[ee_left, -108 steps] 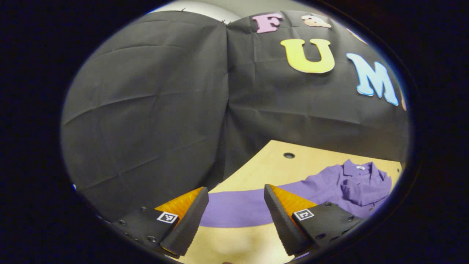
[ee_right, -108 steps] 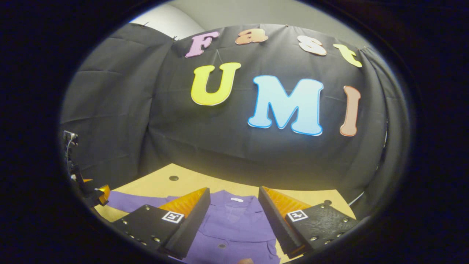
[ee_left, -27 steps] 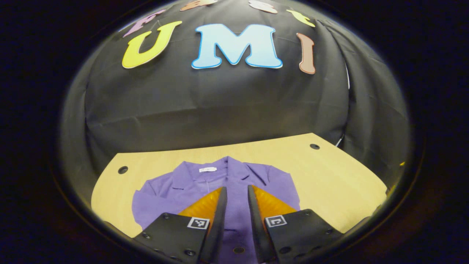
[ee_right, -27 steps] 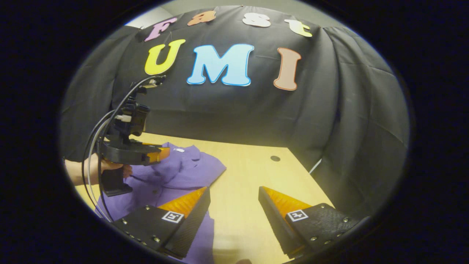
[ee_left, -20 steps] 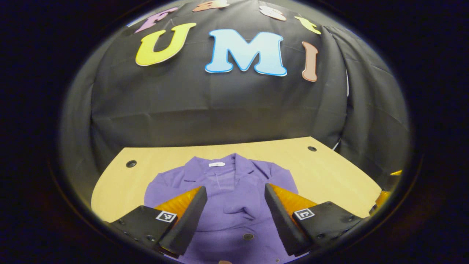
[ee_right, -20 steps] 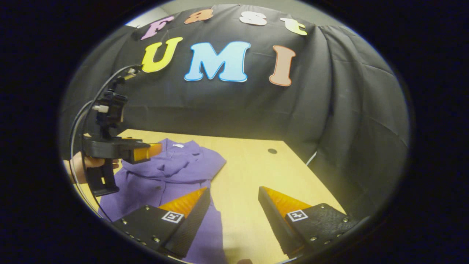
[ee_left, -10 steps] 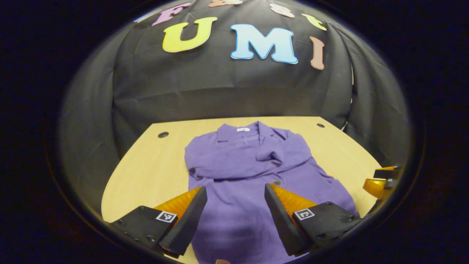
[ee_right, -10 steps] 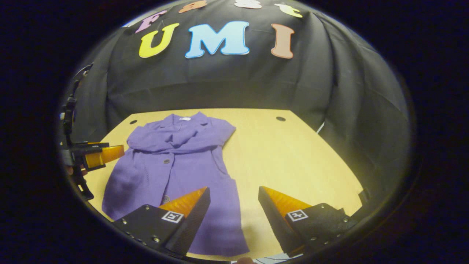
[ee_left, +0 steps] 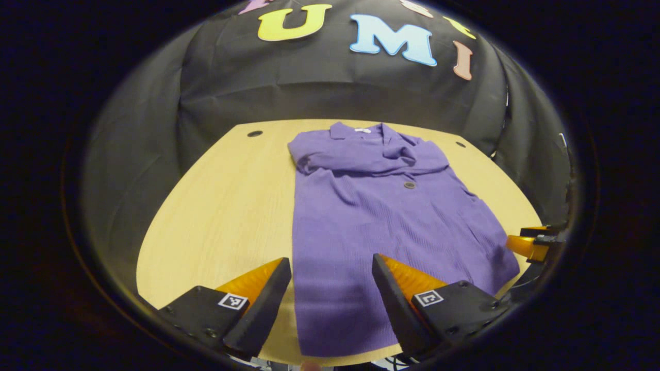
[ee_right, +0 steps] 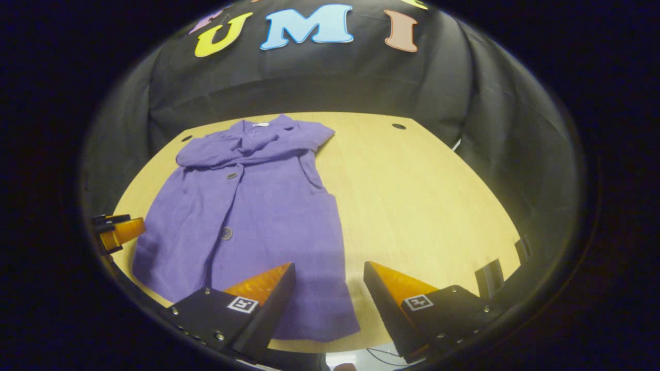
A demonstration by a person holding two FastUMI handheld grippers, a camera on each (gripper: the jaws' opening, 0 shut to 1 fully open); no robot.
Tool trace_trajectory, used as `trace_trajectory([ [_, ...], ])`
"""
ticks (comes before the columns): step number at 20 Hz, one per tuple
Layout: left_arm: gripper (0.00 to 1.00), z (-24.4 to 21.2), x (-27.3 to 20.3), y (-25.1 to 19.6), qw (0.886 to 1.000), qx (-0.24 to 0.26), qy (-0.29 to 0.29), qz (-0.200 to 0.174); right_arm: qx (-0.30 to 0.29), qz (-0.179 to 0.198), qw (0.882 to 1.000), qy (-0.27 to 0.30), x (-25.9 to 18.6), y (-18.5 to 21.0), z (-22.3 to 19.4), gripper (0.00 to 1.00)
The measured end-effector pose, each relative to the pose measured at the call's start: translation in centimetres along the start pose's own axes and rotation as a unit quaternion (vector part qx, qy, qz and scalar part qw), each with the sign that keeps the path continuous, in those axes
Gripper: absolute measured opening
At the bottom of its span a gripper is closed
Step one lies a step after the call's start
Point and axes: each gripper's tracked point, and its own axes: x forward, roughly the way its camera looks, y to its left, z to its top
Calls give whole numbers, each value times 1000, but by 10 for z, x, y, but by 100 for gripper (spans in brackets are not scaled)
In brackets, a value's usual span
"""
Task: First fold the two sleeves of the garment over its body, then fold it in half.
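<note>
The left gripper (ee_left: 331, 268) is being held wide open above the hem of the garment (ee_left: 381, 216), gripping nothing. The right gripper (ee_right: 329, 273) is likewise being held wide open and empty over the hem's other corner. The garment is lying flat on the table (ee_left: 227, 196), sleeves folded across the chest.

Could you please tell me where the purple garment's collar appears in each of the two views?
Left gripper view: the collar sits upper centre, at the table's far edge.
Right gripper view: the collar sits upper left of centre, also at the far edge.
Shared landmark: the white neck label inside the collar.
</note>
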Motion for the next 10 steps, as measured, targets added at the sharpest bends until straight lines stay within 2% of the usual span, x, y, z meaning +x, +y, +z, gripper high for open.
trace_trajectory([
  [9, 100, -69, -18, 15, 998, -14, 62, 6, 17, 2, 999, 47, 8, 6, -33, 87],
  [10, 100, -68, -17, 14, 998, -2, 56, 8, 21, 3, 998, 51, 9, 6, -35, 87],
])
